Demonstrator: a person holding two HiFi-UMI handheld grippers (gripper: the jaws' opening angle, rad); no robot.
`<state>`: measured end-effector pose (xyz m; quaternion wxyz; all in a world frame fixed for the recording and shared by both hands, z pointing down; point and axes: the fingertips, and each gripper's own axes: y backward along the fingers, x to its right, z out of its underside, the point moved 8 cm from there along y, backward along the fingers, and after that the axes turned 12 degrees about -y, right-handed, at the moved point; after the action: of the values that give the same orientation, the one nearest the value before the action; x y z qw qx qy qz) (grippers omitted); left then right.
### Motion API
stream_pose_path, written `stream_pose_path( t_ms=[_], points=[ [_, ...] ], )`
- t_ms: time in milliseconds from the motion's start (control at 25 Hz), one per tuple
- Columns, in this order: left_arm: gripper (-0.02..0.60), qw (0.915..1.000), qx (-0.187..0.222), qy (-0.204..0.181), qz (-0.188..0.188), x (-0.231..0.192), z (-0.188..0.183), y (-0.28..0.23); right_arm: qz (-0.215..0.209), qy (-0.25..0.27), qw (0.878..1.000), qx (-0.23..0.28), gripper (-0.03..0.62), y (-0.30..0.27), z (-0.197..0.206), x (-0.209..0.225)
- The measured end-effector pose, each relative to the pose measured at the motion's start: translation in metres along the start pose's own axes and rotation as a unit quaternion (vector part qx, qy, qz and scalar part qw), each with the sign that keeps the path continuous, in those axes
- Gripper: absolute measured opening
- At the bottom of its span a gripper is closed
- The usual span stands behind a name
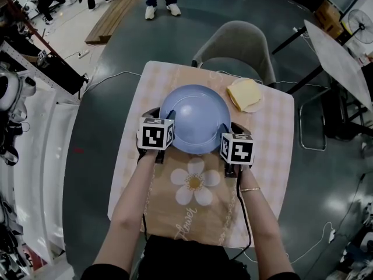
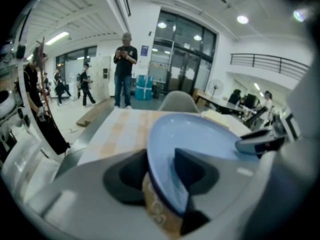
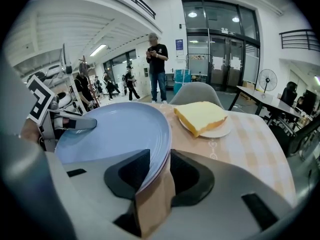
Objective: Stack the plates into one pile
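Observation:
A pale blue plate (image 1: 195, 118) lies flat on the table's middle; its rim (image 3: 162, 159) shows layered edges, like plates lying on one another. My left gripper (image 1: 165, 118) is at its left rim and my right gripper (image 1: 227, 128) at its right rim. In the left gripper view the rim (image 2: 167, 194) passes between the jaws of my left gripper (image 2: 160, 176), with a gap on the outer side. In the right gripper view my right gripper (image 3: 155, 176) straddles the rim, and brown mat shows in the gap. Both stand open around the rim.
A small white plate with a yellow slice (image 1: 245, 95) sits at the far right of the checked table (image 1: 268, 156). A brown mat with a daisy (image 1: 195, 182) lies under the near side. A grey chair (image 1: 233, 45) stands behind, and a person (image 2: 125, 69) stands beyond.

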<state>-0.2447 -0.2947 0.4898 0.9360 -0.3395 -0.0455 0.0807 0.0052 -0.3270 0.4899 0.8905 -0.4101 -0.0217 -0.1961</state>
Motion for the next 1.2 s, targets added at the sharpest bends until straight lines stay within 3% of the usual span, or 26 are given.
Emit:
stream_pose_path(
  t_ms=[160, 560, 880, 1040, 1200],
  points=[
    [0.201, 0.9996, -0.004, -0.027, -0.005, 0.001, 0.001, -0.001, 0.0, -0.006, 1.0, 0.009, 0.13, -0.001, 0.0, 0.001],
    [0.198, 0.9993, 0.034, -0.007, -0.015, -0.006, -0.01, 0.017, -0.003, -0.024, 0.998, 0.062, 0.132, 0.015, -0.007, 0.01],
    [0.158, 0.9971, 0.073, -0.006, -0.022, -0.001, -0.021, 0.046, -0.028, -0.018, 0.994, 0.109, 0.117, 0.043, -0.016, -0.002],
    [0.091, 0.9949, 0.088, -0.017, -0.047, 0.001, -0.024, 0.065, -0.04, -0.029, 0.989, 0.139, 0.096, 0.065, -0.02, -0.004],
    [0.074, 0.9927, 0.107, -0.016, -0.053, 0.004, -0.023, 0.085, -0.048, -0.032, 0.984, 0.168, 0.061, 0.089, -0.018, -0.007]
  ],
)
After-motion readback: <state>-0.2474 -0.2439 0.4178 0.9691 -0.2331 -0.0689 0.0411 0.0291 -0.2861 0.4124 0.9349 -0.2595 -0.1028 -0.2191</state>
